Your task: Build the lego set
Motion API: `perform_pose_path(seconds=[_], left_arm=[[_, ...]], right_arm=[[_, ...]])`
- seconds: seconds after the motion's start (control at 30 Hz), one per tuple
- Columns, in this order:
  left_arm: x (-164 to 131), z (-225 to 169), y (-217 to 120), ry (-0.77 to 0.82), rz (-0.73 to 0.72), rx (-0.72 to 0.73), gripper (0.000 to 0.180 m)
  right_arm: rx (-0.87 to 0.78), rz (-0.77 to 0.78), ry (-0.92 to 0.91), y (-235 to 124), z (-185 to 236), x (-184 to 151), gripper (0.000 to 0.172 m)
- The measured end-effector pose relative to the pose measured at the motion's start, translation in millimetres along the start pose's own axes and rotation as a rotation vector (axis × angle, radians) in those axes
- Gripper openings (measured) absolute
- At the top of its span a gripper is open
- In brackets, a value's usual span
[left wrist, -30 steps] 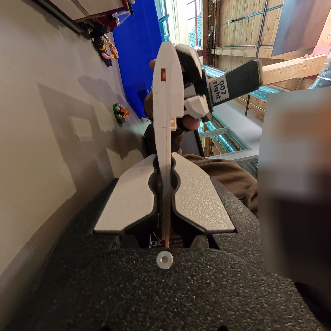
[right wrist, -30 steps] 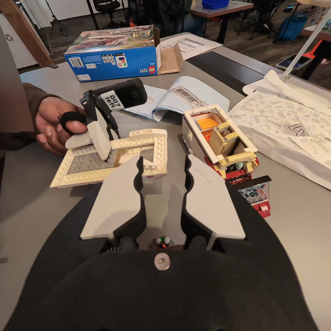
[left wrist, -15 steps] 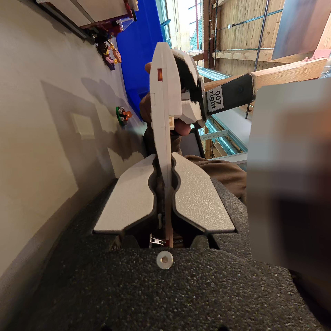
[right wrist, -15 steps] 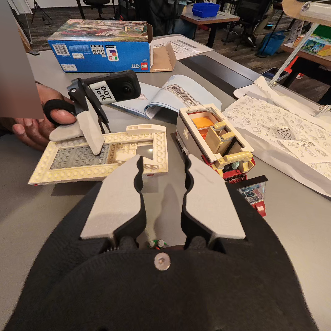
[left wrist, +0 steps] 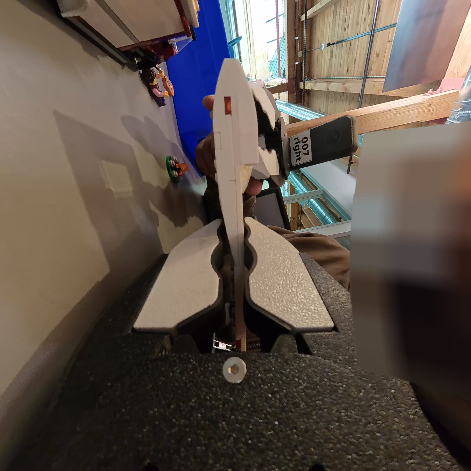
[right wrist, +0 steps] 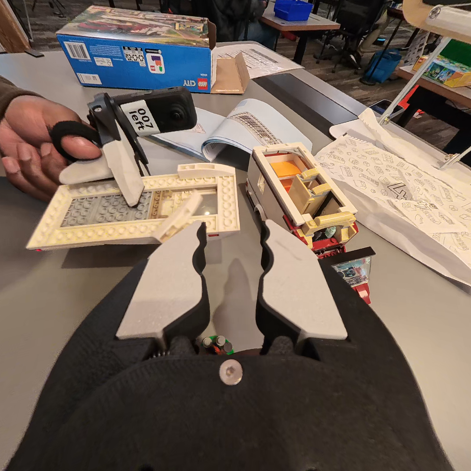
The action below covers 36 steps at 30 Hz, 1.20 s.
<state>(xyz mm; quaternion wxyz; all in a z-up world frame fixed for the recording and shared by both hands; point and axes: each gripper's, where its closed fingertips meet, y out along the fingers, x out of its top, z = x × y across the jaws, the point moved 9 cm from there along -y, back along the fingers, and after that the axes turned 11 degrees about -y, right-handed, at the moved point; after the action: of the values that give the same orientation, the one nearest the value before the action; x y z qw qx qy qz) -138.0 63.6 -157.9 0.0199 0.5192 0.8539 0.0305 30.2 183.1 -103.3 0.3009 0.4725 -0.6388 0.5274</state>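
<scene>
My left gripper point(left wrist: 233, 224) is shut on a flat white brick-built panel point(left wrist: 229, 153), seen edge-on between its pads. In the right wrist view the panel point(right wrist: 127, 229) has a grey studded middle and hangs a little above the table, with the left gripper's upper finger point(right wrist: 125, 173) pressed on it. My right gripper point(right wrist: 233, 229) is open and holds nothing, at the panel's near right corner. A small white curved piece point(right wrist: 178, 216) stands tilted and blurred on the panel's near edge, beside the right gripper's left fingertip point(right wrist: 193, 237). The right gripper also shows beyond the panel in the left wrist view point(left wrist: 265, 158).
An open-topped white and red camper model point(right wrist: 300, 193) stands just right of the panel. Behind are a blue box point(right wrist: 132, 58) and an open booklet point(right wrist: 242, 127). A white printed paper bag point(right wrist: 395, 191) lies at the right. A small green studded piece point(right wrist: 216, 342) lies under my right gripper on the grey table point(right wrist: 51, 293). The right tips stand about 10 centimetres off the small green studded piece point(right wrist: 216, 342). Look for it in the left wrist view point(left wrist: 170, 166) too.
My right gripper has come closer to the panel's near right corner. The small white curved piece now shows tilted and blurred there. My left gripper's hold on the panel is unchanged.
</scene>
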Motion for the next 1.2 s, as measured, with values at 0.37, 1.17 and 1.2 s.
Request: perform_pose_path(seconds=[0.37,1.17,1.2], left_arm=[[3,0,-3,-0.009,-0.034,-0.008,0.011],[6,-1,-8,0.003,-0.097,-0.006,0.011],[6,-1,-7,-0.001,-0.098,-0.01,0.011]], right_arm=[[-0.016,-0.019,-0.052,-8,0,5,0.039],[0.021,-0.093,-0.223,-5,24,11,0.0],[0.017,-0.088,-0.232,-4,25,12,0.0]])
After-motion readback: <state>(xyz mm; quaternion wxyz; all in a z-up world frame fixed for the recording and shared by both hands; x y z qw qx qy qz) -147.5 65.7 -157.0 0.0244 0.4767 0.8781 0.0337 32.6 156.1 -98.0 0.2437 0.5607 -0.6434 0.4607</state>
